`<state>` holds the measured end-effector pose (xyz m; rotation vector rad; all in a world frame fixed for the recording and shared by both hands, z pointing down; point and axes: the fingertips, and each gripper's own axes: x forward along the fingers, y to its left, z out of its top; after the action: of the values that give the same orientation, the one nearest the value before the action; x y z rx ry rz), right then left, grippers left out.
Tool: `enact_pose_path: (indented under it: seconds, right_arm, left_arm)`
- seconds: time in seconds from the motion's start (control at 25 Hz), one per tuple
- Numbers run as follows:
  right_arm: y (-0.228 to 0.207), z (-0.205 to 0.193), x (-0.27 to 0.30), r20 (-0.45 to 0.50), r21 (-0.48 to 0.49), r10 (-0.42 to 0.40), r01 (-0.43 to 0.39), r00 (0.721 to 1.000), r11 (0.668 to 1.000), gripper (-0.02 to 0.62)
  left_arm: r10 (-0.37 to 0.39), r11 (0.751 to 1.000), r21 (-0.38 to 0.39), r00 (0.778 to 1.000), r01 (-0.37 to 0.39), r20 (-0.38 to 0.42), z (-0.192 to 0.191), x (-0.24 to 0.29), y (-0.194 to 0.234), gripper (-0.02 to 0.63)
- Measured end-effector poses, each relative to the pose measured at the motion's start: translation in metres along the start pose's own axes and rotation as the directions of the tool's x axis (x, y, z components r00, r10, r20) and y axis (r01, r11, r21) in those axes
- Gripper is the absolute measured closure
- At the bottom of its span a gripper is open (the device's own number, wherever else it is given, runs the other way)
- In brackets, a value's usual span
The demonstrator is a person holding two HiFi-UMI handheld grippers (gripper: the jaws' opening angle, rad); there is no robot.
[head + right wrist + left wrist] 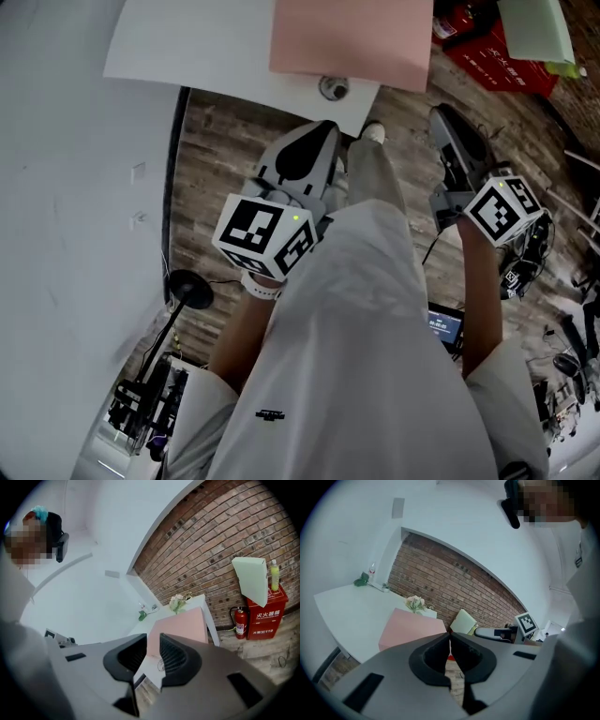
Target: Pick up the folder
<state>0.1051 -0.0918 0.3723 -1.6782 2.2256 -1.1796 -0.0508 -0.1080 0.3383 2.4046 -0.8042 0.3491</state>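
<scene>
Pink folder (352, 37) lying flat on white table (187, 37), 12 o'clock | probably handling light, thin, bendy, slick; favouring near-edge pinch | left gripper (450, 634) pointing closed, empty | right gripper (153, 637) hanging slightly parted, empty

The folder (352, 37) looks smooth and matt, the white tabletop (187, 47) smooth with a dull sheen, the floor (211, 150) grainy worn wood, the brick wall (225, 541) rough.
</scene>
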Motion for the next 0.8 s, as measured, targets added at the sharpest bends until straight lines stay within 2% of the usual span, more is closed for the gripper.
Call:
enact_pose_path:
  seconds: [0.4, 0.6, 0.8]
  right_arm:
    - [-0.037, -0.013, 0.022, -0.08, 0.043, -0.011, 0.015, 0.997, 0.999, 0.389]
    - [-0.054, -0.019, 0.04, -0.099, 0.054, -0.043, 0.049, 0.994, 0.997, 0.309]
    - [-0.074, -0.021, 0.047, -0.078, 0.088, -0.105, 0.112, 0.991, 0.99, 0.267]
  left_arm:
    - [-0.034, 0.999, -0.004, 0.997, 0.034, -0.063, -0.013, 0.039, 0.001, 0.581]
    - [-0.046, 0.999, -0.007, 0.996, 0.046, -0.081, -0.015, 0.058, 0.004, 0.581]
    - [-0.039, 0.999, -0.01, 0.994, 0.038, -0.098, -0.018, 0.068, 0.013, 0.581]
